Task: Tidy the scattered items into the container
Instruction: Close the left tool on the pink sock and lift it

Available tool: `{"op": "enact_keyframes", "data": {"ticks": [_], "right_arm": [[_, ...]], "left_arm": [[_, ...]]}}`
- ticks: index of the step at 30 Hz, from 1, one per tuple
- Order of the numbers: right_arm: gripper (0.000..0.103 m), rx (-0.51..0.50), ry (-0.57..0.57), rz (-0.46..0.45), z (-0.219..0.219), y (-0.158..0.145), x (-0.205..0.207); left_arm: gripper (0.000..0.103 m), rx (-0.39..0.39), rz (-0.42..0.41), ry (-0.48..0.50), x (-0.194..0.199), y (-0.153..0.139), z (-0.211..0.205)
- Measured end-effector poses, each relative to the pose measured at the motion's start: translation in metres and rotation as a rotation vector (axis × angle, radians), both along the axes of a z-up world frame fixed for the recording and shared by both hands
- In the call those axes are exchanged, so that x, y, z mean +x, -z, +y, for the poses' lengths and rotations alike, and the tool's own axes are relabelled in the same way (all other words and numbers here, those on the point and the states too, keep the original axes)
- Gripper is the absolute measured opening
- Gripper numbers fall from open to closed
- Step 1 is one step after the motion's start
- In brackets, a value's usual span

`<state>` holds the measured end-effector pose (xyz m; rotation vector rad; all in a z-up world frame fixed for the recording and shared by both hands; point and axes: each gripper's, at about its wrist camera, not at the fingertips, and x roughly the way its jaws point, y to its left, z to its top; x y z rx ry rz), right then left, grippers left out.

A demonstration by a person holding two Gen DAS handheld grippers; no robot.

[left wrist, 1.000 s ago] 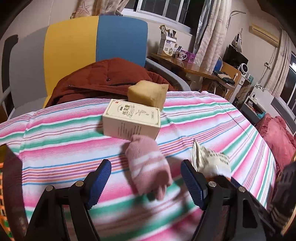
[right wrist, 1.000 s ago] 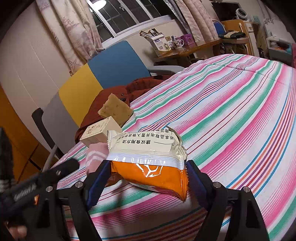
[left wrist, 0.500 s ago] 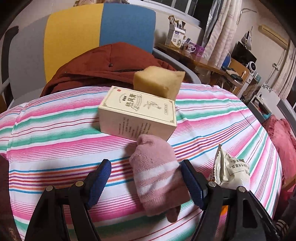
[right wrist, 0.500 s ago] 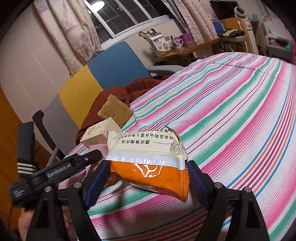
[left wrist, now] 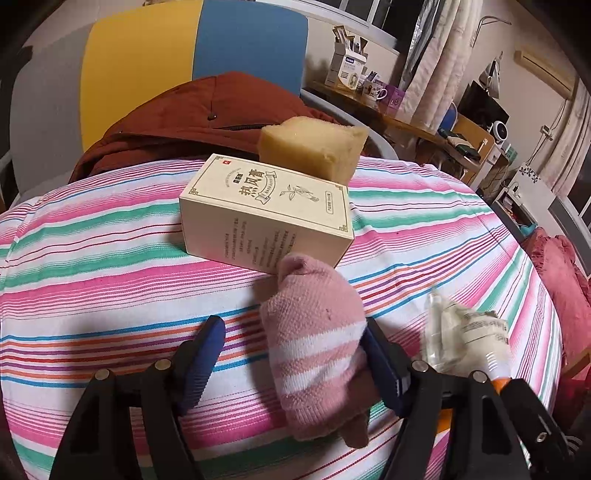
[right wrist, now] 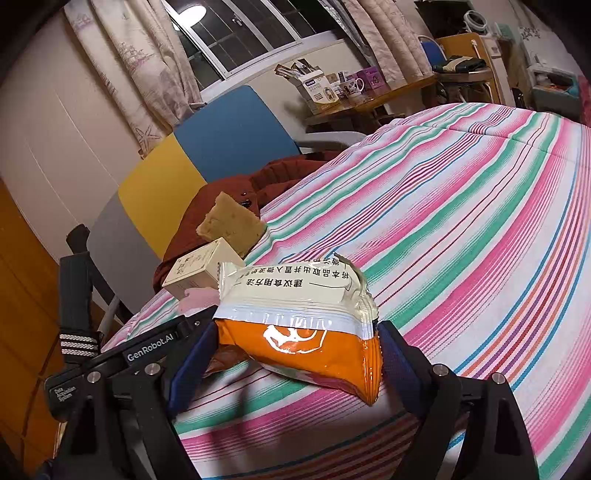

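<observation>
Lying scattered — one sock [left wrist: 314, 332], one box [left wrist: 266, 214], one sponge [left wrist: 314, 142]

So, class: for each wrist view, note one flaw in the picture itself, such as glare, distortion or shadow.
Left wrist view: fisheye bends the striped cloth into a dome, with dark corners. Right wrist view: lamp glare gleams on the orange packet, and a ceiling light reflects in the window.

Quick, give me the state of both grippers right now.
Left gripper: jaws closing around the pink sock, not yet clamped on it.
Right gripper: jaws opening, the orange snack packet lies between them on the striped cloth.
</observation>
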<state>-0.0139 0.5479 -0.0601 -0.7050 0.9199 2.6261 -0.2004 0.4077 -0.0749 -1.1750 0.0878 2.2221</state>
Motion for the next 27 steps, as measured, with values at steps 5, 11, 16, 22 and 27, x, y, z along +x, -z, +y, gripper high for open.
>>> {"op": "enact_keyframes", "data": {"ticks": [5,11,16,22,27], "right_arm": [[0.093,0.042,-0.008,0.008,-0.007,-0.009,-0.003],[0.099,0.13,-0.005,-0.059,-0.016,-0.017,-0.019],[0.099,0.178,0.0,-0.14,-0.017,-0.014,-0.035],[0.096,0.151,-0.034,-0.155,-0.014,-0.006,-0.041],[0.086,0.161,-0.062,-0.133,-0.018,-0.006,-0.04]], "left_arm": [[0.076,0.016,-0.014,-0.001,-0.002,0.001,-0.002],[0.078,0.022,-0.02,0.002,-0.002,0.001,-0.002],[0.077,0.043,-0.03,0.0,-0.004,0.001,-0.005],[0.063,0.036,-0.015,-0.022,-0.003,0.0,-0.011],[0.042,0.048,-0.016,-0.015,0.002,-0.002,-0.018]]}}
